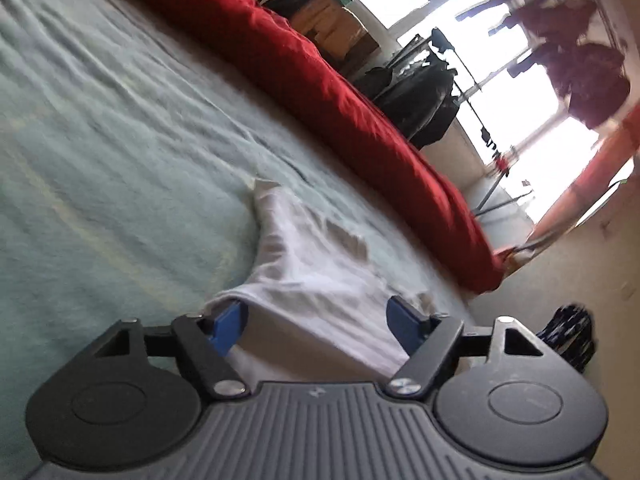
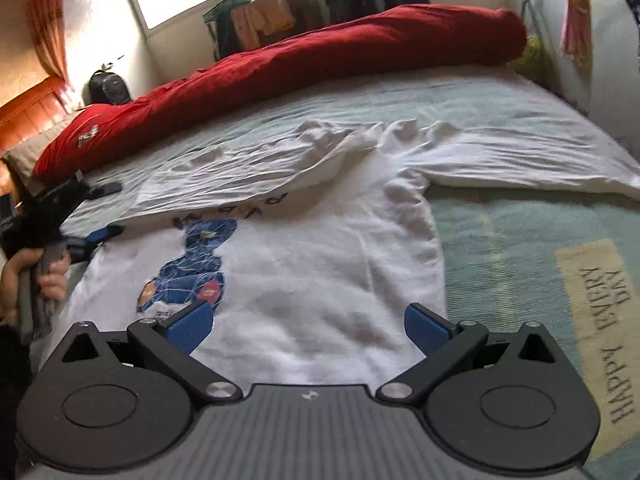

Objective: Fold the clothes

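Pale green bedding (image 2: 500,240) is filling the frame, with a long red blanket (image 2: 280,64) lying across the top. My white shirt (image 2: 320,272) is lying flat in the middle, one side folded over. My right claw (image 2: 308,326) is hanging wide open above its bottom edge. My left claw (image 1: 316,322) is sitting low, fingers spread with white cloth between them, not pinching.

Your white sweatshirt (image 2: 320,280) is soft matt cloth with a printed blue graphic (image 2: 192,264). The bedspread (image 1: 100,140) looks napped and rough. Each tool (image 2: 308,326) shows matt black plastic and ribbed blue pads (image 2: 190,326).
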A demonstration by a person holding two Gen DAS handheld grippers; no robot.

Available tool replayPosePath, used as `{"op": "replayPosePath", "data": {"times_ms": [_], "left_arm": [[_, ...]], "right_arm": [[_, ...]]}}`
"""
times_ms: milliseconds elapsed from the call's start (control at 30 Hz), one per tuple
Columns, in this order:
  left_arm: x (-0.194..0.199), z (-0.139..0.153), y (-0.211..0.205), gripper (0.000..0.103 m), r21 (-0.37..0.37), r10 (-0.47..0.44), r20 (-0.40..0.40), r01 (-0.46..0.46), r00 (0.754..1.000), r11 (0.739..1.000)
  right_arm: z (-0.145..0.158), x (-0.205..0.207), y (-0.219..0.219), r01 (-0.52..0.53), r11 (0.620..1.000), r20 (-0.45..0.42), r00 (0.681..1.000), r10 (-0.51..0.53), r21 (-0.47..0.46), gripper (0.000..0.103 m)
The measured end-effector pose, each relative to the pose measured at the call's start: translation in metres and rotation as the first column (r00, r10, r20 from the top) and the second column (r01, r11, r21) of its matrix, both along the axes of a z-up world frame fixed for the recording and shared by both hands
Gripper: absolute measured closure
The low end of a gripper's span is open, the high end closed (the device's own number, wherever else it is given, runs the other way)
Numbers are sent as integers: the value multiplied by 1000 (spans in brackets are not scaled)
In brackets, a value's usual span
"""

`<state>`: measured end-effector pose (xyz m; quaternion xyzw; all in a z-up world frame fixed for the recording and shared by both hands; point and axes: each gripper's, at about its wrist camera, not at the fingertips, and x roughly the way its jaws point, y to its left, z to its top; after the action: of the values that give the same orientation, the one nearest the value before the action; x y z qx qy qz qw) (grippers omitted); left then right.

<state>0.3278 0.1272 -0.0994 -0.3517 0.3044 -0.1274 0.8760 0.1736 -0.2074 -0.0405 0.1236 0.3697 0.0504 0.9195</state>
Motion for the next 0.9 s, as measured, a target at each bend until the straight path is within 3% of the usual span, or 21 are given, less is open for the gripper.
{"op": "replayPosePath", "data": {"times_ms": [67, 133, 300, 433, 533, 600, 633, 800, 900], "left_arm": [[-10, 6, 3, 26, 31, -10, -13, 10, 1000, 999], [-18, 21, 9, 22, 62, 5, 22, -6, 1000, 998], [6, 61, 12, 15, 30, -71, 110, 68, 991, 997], [49, 41, -11, 15, -25, -153, 23, 153, 988, 988], [52, 19, -14, 16, 49, -130, -35, 132, 991, 990], [41, 10, -3, 31, 81, -104, -39, 107, 994, 991], [36, 8, 3, 29, 101, -85, -45, 89, 995, 991], [40, 44, 12, 17, 137, -63, 30, 58, 998, 989], [71, 56, -7, 16, 101, -129, 42, 124, 991, 987]], "right_arm": [[1, -1, -3, 8, 1000, -6, 1000, -8, -12, 0], [2, -1, -5, 9, 1000, -9, 1000, -9, -19, 0], [3, 2, -5, 13, 1000, -8, 1000, -13, -14, 0], [-1, 7, -5, 18, 999, -24, 1000, -18, 29, 0], [-7, 9, -9, 30, 999, -46, 999, -28, 35, 0], [-11, 11, -12, 36, 999, -59, 998, -34, 27, 0], [-13, 12, -14, 39, 999, -62, 997, -38, 25, 0], [-23, 19, -16, 30, 998, -66, 997, -27, 46, 0], [-23, 22, -10, 11, 999, -61, 998, -8, 53, 0]]}}
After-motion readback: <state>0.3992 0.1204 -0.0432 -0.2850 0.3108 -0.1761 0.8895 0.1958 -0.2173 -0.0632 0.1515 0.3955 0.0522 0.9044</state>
